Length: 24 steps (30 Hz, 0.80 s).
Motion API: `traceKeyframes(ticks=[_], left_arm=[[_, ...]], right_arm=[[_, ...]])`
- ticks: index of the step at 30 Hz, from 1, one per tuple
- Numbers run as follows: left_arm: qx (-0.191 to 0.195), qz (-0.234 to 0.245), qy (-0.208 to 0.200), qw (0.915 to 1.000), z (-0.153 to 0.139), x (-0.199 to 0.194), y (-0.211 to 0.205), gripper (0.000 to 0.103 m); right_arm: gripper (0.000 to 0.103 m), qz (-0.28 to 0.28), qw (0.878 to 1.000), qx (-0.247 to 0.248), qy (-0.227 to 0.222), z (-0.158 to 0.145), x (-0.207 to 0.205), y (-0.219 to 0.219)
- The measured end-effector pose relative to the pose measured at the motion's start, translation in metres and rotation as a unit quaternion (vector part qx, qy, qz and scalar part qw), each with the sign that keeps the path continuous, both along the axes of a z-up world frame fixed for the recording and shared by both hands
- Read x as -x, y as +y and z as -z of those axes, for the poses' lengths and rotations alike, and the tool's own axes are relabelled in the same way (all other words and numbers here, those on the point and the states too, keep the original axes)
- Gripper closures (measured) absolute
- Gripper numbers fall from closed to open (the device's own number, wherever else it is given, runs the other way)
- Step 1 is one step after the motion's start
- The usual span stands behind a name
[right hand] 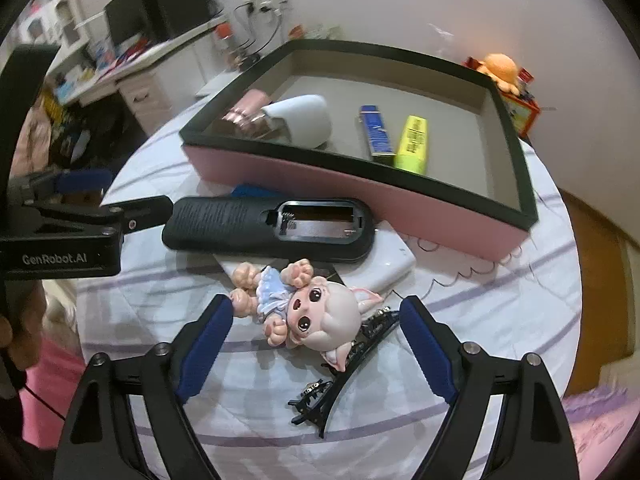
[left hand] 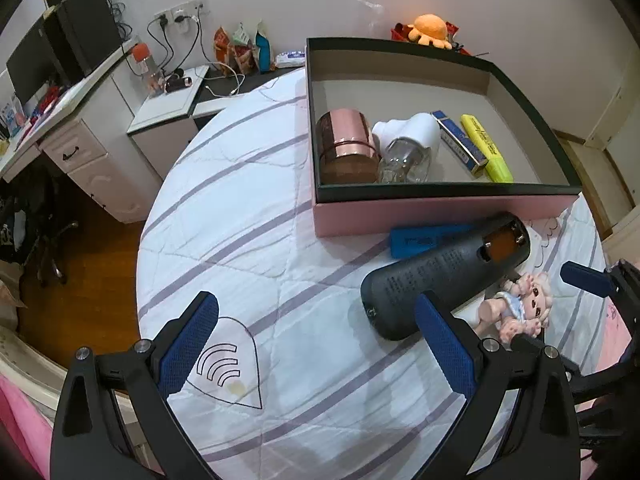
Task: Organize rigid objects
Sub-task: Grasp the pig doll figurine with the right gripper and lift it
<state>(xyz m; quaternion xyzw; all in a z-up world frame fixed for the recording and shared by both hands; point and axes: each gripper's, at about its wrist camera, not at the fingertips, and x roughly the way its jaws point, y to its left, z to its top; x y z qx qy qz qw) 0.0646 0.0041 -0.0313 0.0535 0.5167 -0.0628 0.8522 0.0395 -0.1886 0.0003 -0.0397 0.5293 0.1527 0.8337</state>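
A pink box with a dark rim (left hand: 440,210) (right hand: 352,184) holds a rose-gold tin (left hand: 346,140), a white and glass bottle (left hand: 408,144), a blue stick (left hand: 460,140) and a yellow highlighter (left hand: 486,148) (right hand: 412,142). In front of it lie a black remote (left hand: 444,272) (right hand: 264,232) with its battery bay uncovered, a blue block (left hand: 416,240), a white slab (right hand: 390,266), a small doll (left hand: 516,310) (right hand: 304,308) and a dark hair clip (right hand: 352,372). My left gripper (left hand: 316,344) is open, its right finger beside the remote. My right gripper (right hand: 316,344) is open around the doll.
The round table carries a striped white cloth (left hand: 248,208). A white desk with monitor (left hand: 60,52), drawers and cables stands left. An orange plush (left hand: 430,28) sits behind the box. Wooden floor (left hand: 80,276) lies below the table's left edge.
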Motion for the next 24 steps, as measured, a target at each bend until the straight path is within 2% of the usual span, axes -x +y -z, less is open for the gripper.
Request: traceKeyframes(ticks=[4, 10, 16, 24], left_arm=[[0.002, 0.001, 0.0, 1.0, -0.001, 0.0, -0.001, 0.003], [0.0, 0.004, -0.002, 1.0, -0.003, -0.001, -0.002, 0.003], [-0.003, 0.008, 0.0, 1.0, -0.002, -0.002, -0.006, 0.003], [-0.009, 0.014, 0.002, 0.9999, -0.001, -0.002, -0.013, 0.003]], right_arm=[[0.017, -0.05, 0.998, 0.034, 0.006, 0.004, 0.0, 0.013], [0.017, -0.064, 0.995, 0.069, 0.012, 0.017, -0.009, 0.018], [0.028, -0.059, 0.996, 0.059, 0.017, 0.024, -0.011, 0.016], [0.028, -0.051, 0.998, 0.031, 0.02, 0.022, -0.012, 0.008]])
